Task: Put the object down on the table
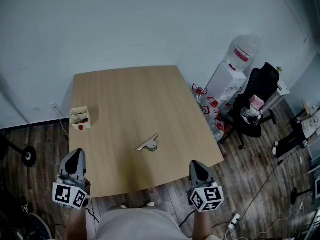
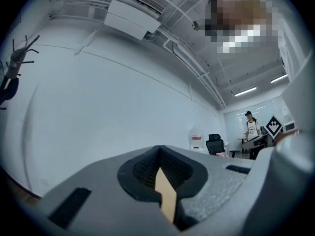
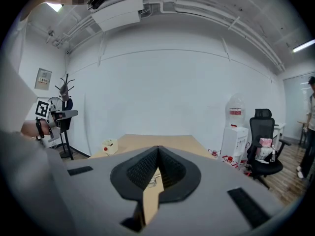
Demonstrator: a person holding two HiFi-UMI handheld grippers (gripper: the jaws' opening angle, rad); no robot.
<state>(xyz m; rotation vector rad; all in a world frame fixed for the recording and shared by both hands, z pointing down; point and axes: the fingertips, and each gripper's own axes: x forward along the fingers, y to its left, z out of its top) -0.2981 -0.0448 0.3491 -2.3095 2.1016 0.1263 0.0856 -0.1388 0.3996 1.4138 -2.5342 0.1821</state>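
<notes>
Object [image 1: 148, 144], a small pale flat item with a metallic part, lies on the counter [image 1: 125, 94] towards its near edge, between the two claws and touched by neither. The left claw [image 1: 76, 156] is closed and empty at the near left corner. The right claw [image 1: 196, 166] is closed and empty at the near right edge. A small box [image 1: 80, 118] stands at the left edge.

This looks like an office or meeting room. A plain wooden table [image 1: 130, 99] stands against bare white walls on a wood-plank floor [image 1: 252, 171]. Beside it are a black swivel chair [image 1: 260, 91] and a water dispenser [image 1: 227, 81] with its bottle on top. A coat stand [image 3: 65, 112], strip lights [image 2: 245, 90] and an air-conditioning unit [image 3: 118, 9] on the ceiling with exposed pipes complete it.
</notes>
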